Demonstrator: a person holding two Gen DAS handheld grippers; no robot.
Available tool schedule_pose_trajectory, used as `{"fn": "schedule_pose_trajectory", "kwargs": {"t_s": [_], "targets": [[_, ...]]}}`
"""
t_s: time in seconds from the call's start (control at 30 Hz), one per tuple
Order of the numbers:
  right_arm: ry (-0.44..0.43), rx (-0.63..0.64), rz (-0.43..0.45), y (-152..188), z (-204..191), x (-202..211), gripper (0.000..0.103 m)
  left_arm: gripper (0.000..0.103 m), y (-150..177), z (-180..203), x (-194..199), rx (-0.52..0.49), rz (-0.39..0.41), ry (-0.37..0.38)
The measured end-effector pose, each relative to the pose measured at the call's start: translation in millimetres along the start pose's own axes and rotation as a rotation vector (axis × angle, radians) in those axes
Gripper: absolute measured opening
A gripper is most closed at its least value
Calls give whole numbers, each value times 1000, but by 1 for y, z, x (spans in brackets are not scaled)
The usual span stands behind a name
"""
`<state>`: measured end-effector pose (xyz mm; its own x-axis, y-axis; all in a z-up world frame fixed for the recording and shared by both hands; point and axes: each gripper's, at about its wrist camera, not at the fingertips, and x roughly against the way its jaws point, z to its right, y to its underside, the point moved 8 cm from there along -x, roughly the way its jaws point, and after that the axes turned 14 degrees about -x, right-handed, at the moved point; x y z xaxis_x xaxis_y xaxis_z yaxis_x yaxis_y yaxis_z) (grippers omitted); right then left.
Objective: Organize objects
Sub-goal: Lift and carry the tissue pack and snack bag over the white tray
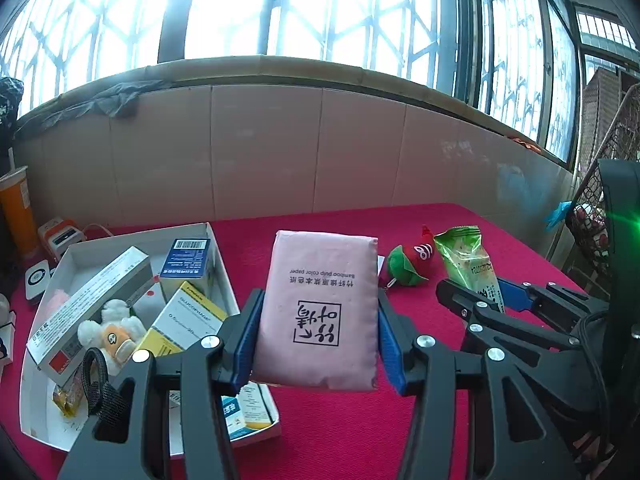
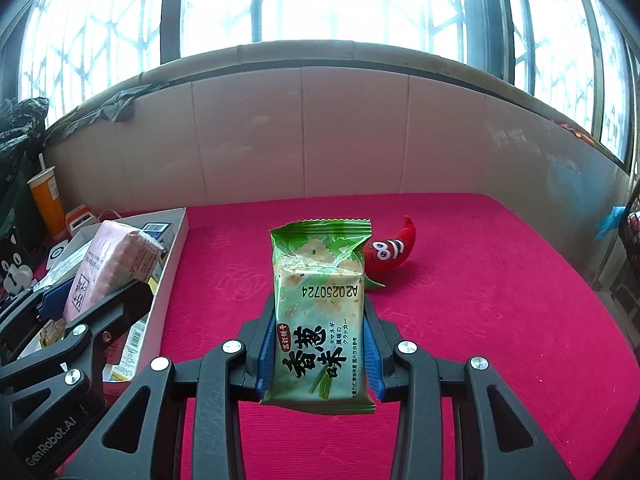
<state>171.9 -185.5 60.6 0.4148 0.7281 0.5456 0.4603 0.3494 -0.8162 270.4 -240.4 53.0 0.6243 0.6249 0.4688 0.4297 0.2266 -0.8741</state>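
Bright barred windows [image 1: 280, 8] and a pale tiled wall [image 1: 264, 148] fill the upper half of both views, and below them lies a table with a crimson red cloth [image 2: 480, 280].

In the left wrist view, the left gripper [image 1: 318, 336] holds a flat pink pack of paper tissues with black print [image 1: 320, 304]. Its blue pads [image 1: 248, 340] press on both sides of the pack, which stands upright in the centre of the frame, raised above the cloth. At lower left sits a shallow white cardboard tray [image 1: 224, 264] which contains several medicine boxes [image 1: 188, 320] and a small white and orange plush toy [image 1: 114, 332]. At the far left edge stands an orange paper cup [image 1: 16, 212].

In the right wrist view, the right gripper [image 2: 318, 356] is closed narrowly on a green plastic packet of crackers [image 2: 320, 312], which is upright in the centre of the frame. Just behind the packet, a red plush chilli with eyes and a green cap [image 2: 394, 254] lies on the cloth. The pink pack shows at centre left, beside the tray.
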Motion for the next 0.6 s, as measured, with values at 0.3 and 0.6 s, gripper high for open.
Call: {"fn": "schedule_pose_trajectory", "kwargs": {"t_s": [0.3, 0.6], "targets": [[-6, 33, -7, 2, -17, 0, 40, 51, 3, -18, 6, 28, 10, -11], [-15, 71, -12, 8, -32, 1, 40, 51, 5, -36, 13, 55, 24, -28]]}}
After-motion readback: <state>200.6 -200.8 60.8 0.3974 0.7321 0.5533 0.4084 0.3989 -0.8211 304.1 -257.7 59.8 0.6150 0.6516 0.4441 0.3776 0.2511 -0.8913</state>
